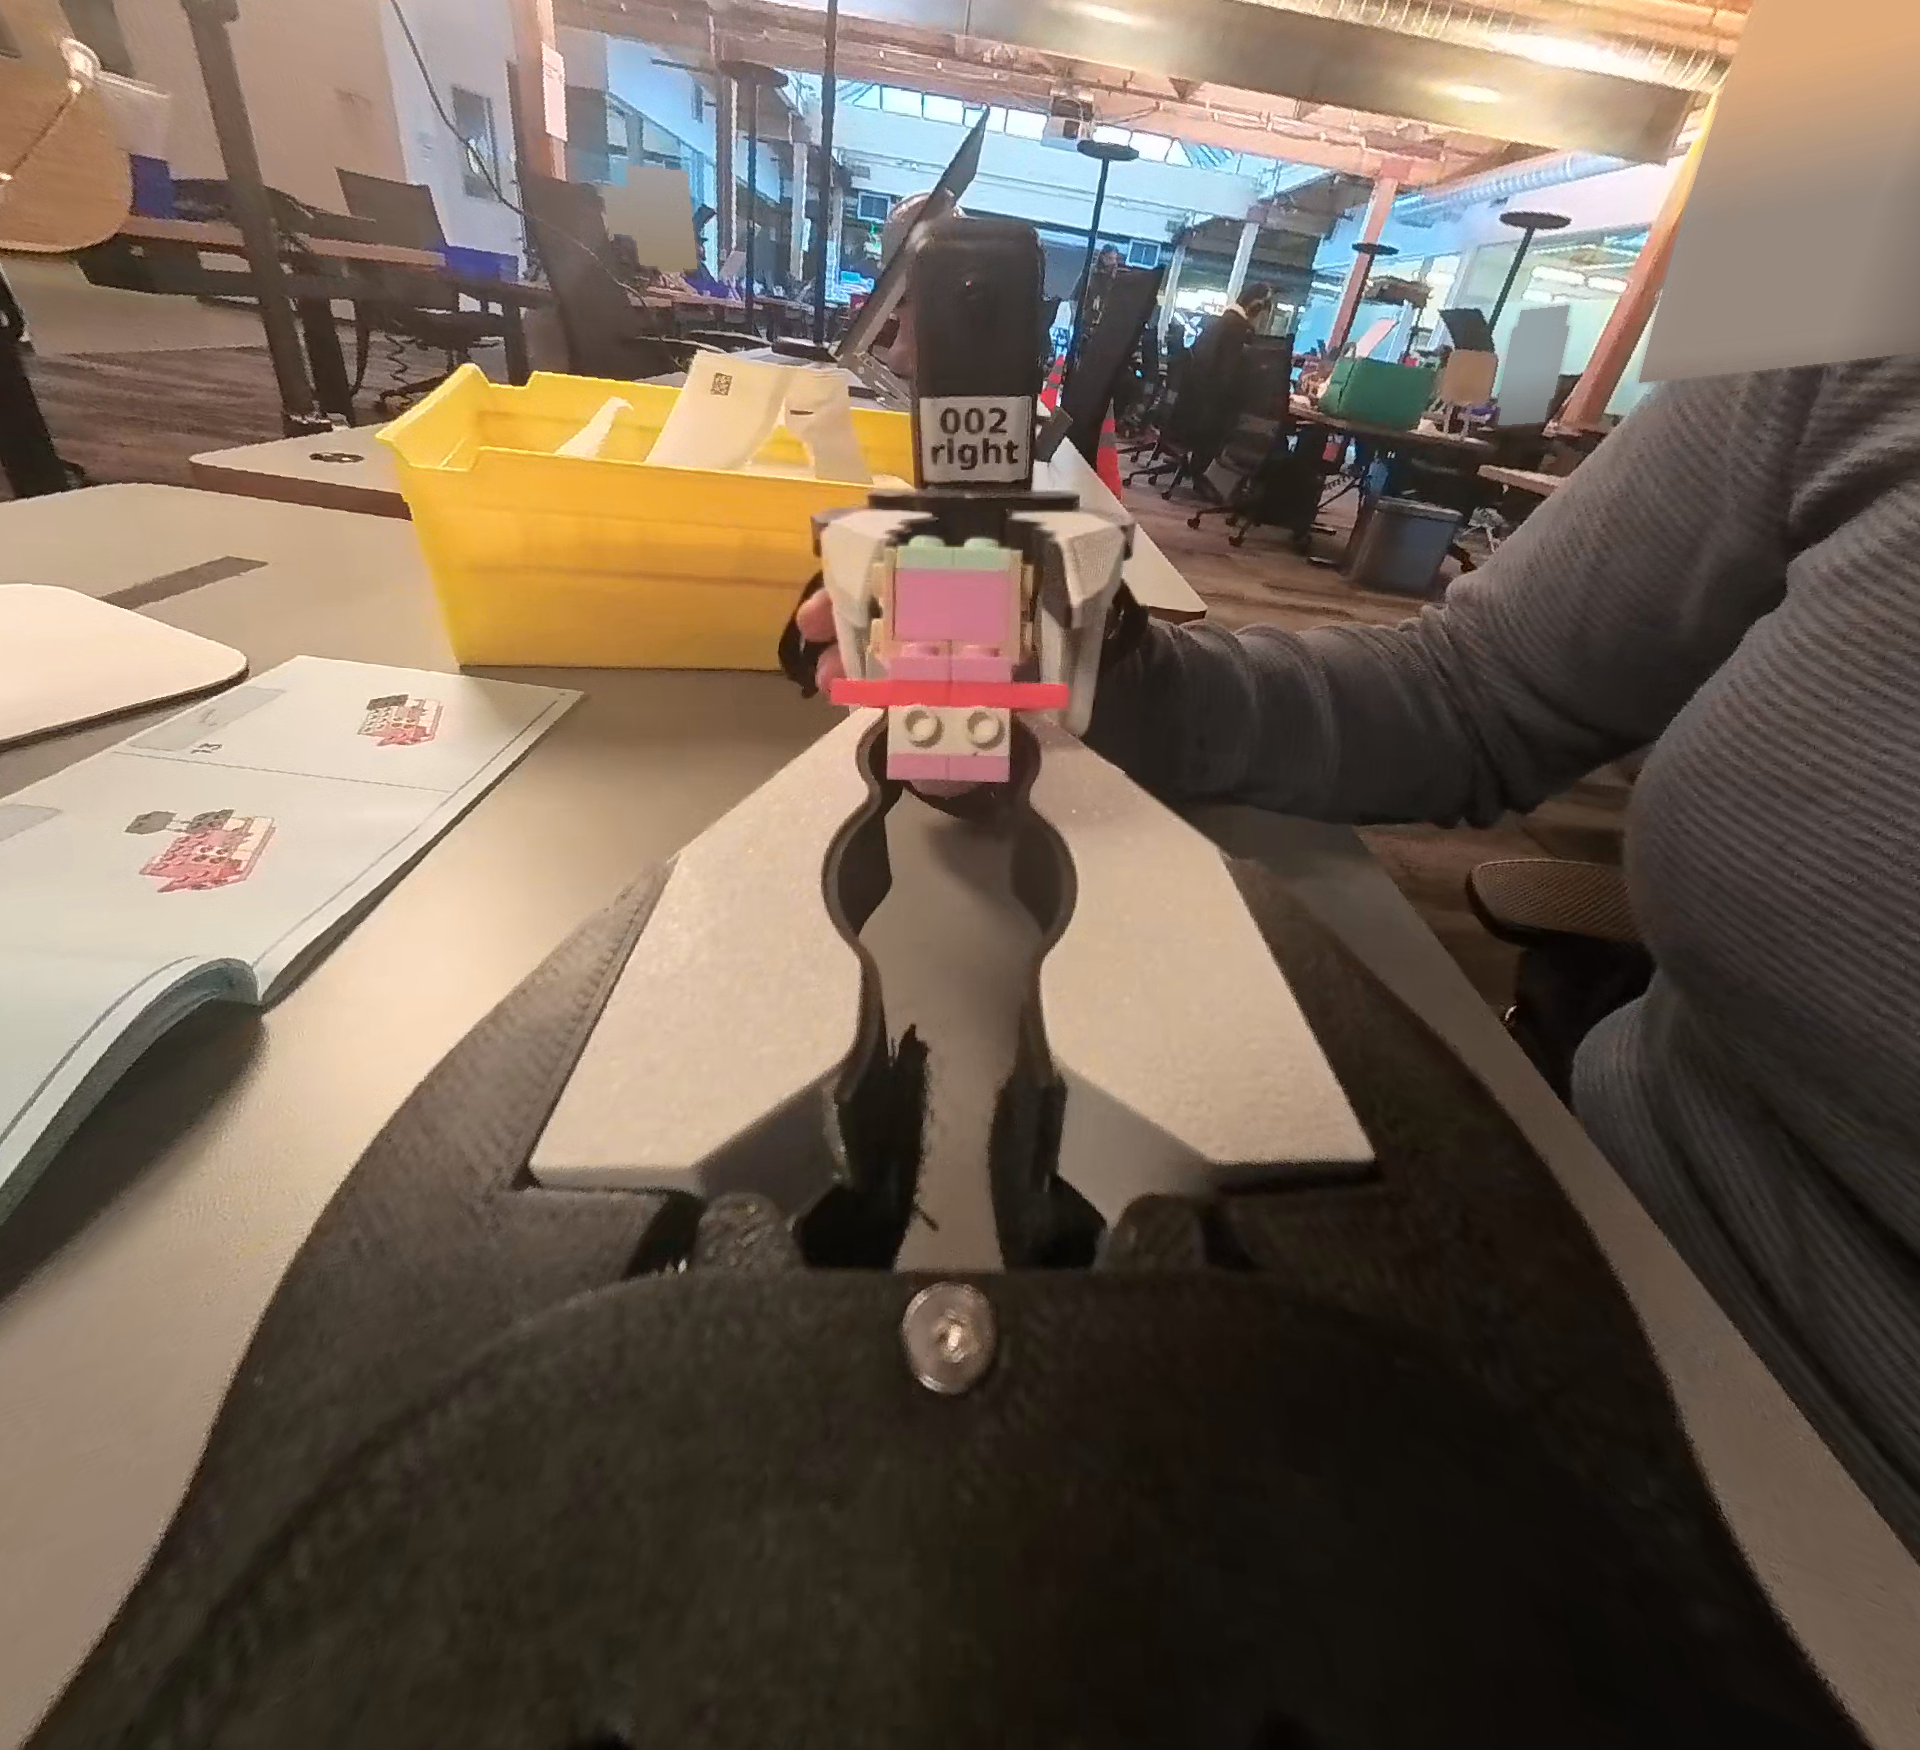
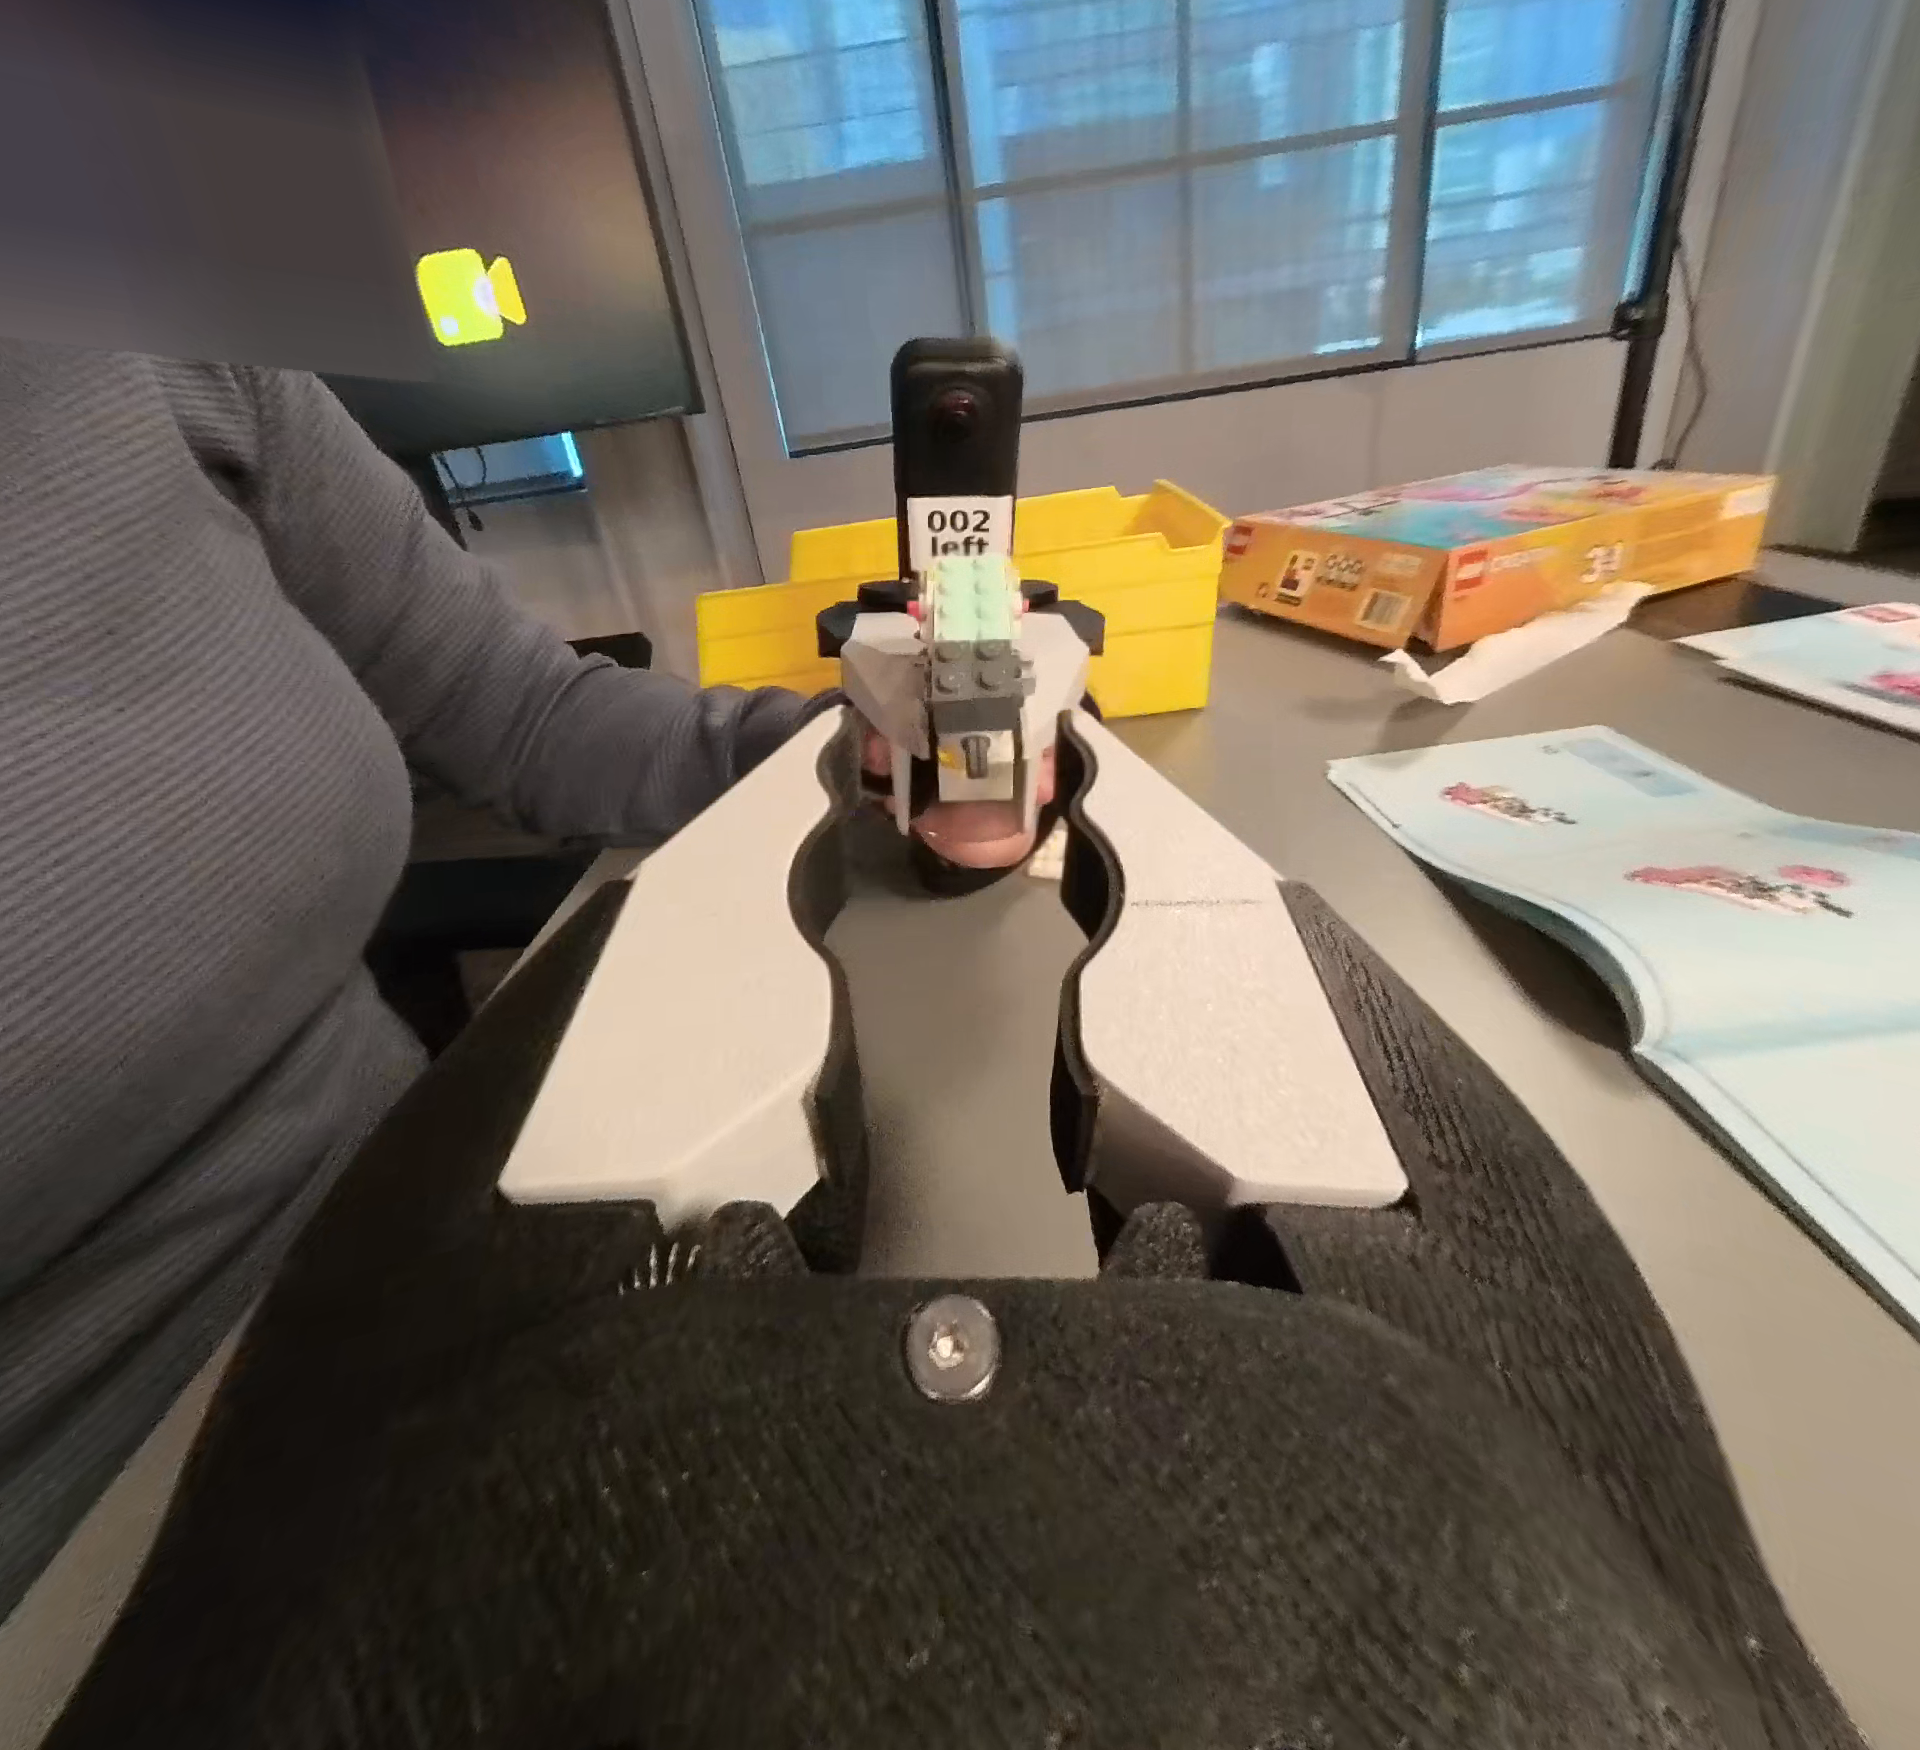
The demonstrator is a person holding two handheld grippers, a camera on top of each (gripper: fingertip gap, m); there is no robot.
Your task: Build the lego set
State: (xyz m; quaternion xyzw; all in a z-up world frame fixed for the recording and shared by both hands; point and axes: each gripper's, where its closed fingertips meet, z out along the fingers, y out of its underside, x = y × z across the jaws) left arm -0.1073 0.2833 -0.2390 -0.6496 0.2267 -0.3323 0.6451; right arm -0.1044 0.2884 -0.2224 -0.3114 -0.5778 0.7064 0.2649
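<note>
Left gripper (image 2: 971,744): pastel, seemingly unfinished brick model (image 2: 971,661)

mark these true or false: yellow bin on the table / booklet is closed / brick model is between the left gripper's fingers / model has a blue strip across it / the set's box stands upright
1. A yellow bin stands on the table. True.
2. The booklet is closed. False: it lies open on the table.
3. The brick model sits between the left gripper's fingers. True: they flank its white end, and it is off the table.
4. The model has a blue strip across it. False: the strip is red.
5. The set's box stands upright. False: it lies flat on the table, one end open.
</note>
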